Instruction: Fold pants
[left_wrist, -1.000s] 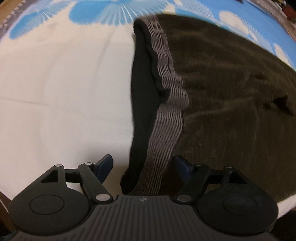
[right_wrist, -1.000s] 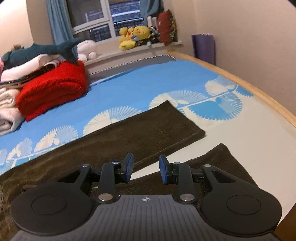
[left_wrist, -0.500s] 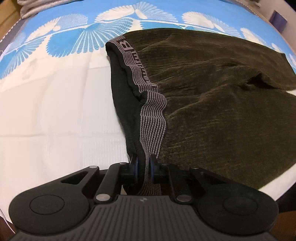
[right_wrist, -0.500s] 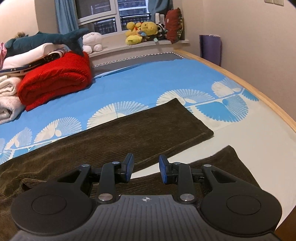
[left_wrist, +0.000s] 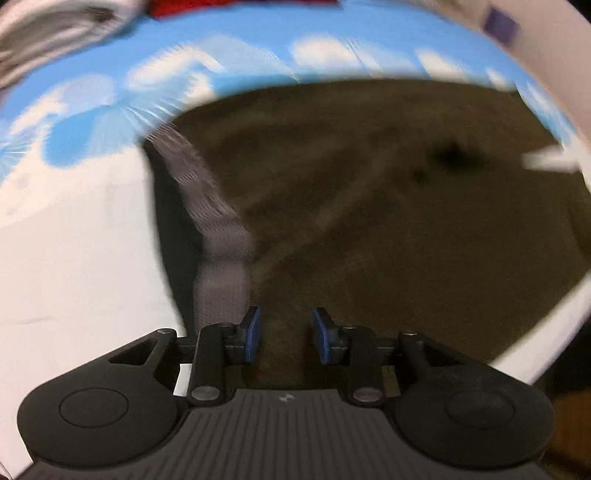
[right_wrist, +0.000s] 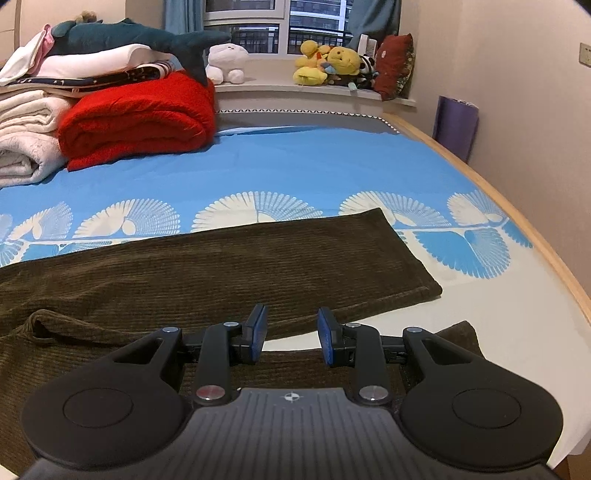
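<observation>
Dark brown corduroy pants (left_wrist: 369, 221) lie spread on the bed, their grey elastic waistband (left_wrist: 221, 236) at the left end. My left gripper (left_wrist: 286, 334) points steeply down over the waist. Its jaws are opening, the waistband lies just left of the left finger, and only flat fabric shows between the pads; this view is blurred. In the right wrist view the far leg (right_wrist: 258, 266) stretches across the sheet and the near leg (right_wrist: 74, 362) runs under my right gripper (right_wrist: 291, 334). That gripper stands partly open, with nothing between its pads.
The blue and white bed sheet (right_wrist: 295, 166) lies under the pants. A folded red blanket (right_wrist: 140, 118), white blankets (right_wrist: 26, 147) and a shark plush (right_wrist: 122, 37) are piled at the back left. Plush toys (right_wrist: 328, 62) line the window sill. The wooden bed edge (right_wrist: 517, 206) runs along the right.
The left gripper closed on the waistband, then let it go and parted its jaws; its view lifted and swung right. The right gripper swung sideways, its jaws unchanged.
</observation>
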